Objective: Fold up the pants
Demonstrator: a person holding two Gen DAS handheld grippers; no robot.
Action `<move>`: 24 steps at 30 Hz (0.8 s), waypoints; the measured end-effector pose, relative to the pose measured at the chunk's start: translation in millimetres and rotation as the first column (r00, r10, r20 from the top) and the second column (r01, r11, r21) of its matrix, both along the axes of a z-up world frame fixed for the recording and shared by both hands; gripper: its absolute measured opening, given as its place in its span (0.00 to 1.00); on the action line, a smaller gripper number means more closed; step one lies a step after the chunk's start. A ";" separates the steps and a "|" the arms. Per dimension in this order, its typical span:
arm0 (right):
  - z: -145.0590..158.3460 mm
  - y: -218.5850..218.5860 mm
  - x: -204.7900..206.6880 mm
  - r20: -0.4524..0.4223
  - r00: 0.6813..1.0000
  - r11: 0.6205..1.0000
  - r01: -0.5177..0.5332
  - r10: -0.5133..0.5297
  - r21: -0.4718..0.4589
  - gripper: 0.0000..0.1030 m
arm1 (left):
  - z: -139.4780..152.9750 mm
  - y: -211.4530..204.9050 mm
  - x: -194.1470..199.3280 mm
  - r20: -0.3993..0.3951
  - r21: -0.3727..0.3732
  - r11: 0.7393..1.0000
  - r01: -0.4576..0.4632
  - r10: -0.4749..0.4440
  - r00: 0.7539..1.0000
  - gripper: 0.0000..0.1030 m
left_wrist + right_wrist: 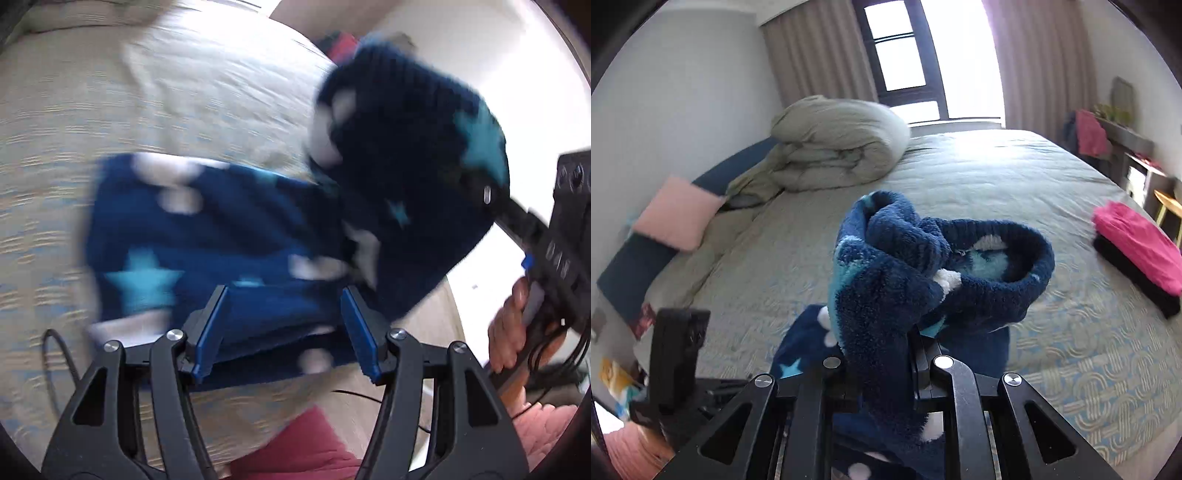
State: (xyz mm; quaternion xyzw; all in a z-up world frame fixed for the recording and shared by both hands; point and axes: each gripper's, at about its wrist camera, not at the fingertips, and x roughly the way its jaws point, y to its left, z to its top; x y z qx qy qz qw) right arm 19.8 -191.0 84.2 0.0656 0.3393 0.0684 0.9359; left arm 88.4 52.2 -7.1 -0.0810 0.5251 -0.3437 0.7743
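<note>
Bed (960, 177): R gripper (882, 354) pinches pants (886, 280) (L gripper (284, 325) agape).

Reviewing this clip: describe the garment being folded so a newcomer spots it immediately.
On the large bed with the pale patterned cover, look near its front edge, just ahead of the right gripper. The pants are navy fleece with light-blue stars and white spots, unlike the plain pink folded item farther right.
</note>
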 end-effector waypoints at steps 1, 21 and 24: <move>-7.7 27.6 10.5 -0.021 0.999 0.998 -0.048 0.047 -0.030 0.16 | 2.0 24.6 2.5 0.023 0.032 0.997 -0.066 0.066 0.998 0.60; -120.0 152.7 22.7 -0.309 0.904 0.928 -0.348 0.295 -0.130 0.39 | 6.0 93.2 27.9 0.067 -0.012 0.979 -0.204 0.204 0.977 0.60; -98.5 118.8 8.7 -0.308 0.897 0.946 -0.322 0.317 0.036 0.39 | 11.7 63.0 26.0 0.079 -0.015 0.993 -0.118 0.119 0.990 0.61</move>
